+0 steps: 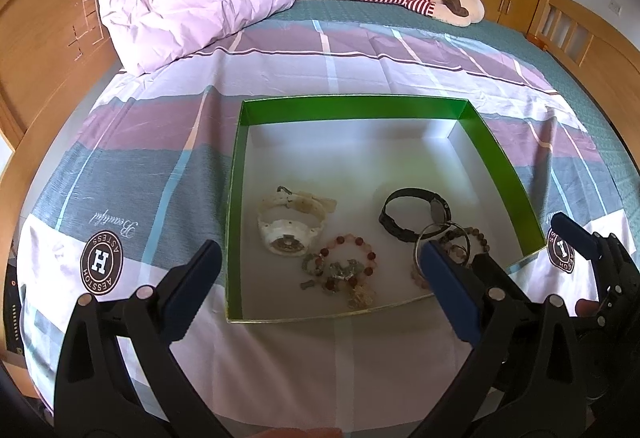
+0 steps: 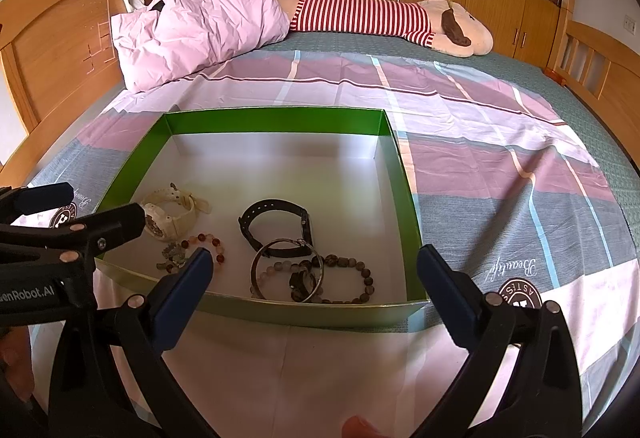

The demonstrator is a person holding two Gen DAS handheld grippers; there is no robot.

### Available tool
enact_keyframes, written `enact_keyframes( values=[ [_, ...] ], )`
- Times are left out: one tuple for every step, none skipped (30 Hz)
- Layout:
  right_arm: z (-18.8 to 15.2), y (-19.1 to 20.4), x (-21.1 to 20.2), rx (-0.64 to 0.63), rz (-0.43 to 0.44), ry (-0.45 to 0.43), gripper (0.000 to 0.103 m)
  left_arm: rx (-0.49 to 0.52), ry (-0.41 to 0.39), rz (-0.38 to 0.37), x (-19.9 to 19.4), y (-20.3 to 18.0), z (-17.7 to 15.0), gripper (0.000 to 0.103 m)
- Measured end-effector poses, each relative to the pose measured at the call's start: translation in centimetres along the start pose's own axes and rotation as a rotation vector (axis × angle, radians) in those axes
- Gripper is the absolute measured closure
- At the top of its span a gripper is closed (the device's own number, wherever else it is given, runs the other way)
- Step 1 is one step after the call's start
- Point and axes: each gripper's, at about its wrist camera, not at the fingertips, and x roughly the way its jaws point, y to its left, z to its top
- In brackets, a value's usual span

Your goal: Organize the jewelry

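Left tongs [image 1: 320, 266] are hanging wide open just over the near edge of the green box [image 1: 236, 173], gripping nothing, one blue pad outside the box's left wall and the other showing in front of the jewelry at the near right. Right tongs [image 2: 314, 270] are also spreading wide and empty, straddling the near wall of the same box. In the right wrist view the left tongs are poking in from the left edge, and in the left wrist view the right tongs are showing at the far right.

All the jewelry is sitting inside the box, toward the near half of its white floor. A white watch [image 1: 290, 224] is lying at the left, a black watch [image 1: 416, 211] at the right. Between them and nearer, a red bead bracelet [image 1: 352, 254] is lying with small metal charms [image 1: 340, 274] bunched on it. At the near right, a metal bangle [image 2: 286, 270] is overlapping the black watch strap, a pale bead bracelet [image 2: 268, 274] and a dark bead bracelet [image 2: 352, 278].

The box is resting on a checked bedsheet [image 2: 500, 177] on the bed. Beyond, a pink pillow [image 2: 200, 29] is lying beside a striped plush toy [image 2: 380, 15].
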Motion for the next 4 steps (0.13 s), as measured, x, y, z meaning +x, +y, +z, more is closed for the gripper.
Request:
enact_keyframes(
  values=[
    [0.00,0.00,0.00,0.000,0.000,0.000,0.001,0.001,0.000,0.001,0.00,-0.02,0.02,0.002],
    [-0.05,0.02,0.01,0.000,0.000,0.000,0.001,0.002,0.001,0.000,0.01,-0.06,0.00,0.002],
    [-0.01,0.00,0.00,0.000,-0.001,0.001,0.001,0.003,0.002,0.000,0.02,-0.09,0.00,0.002],
    [-0.02,0.01,0.00,0.000,0.000,0.001,0.001,0.004,0.002,0.000,0.03,-0.12,0.02,0.002]
  ],
)
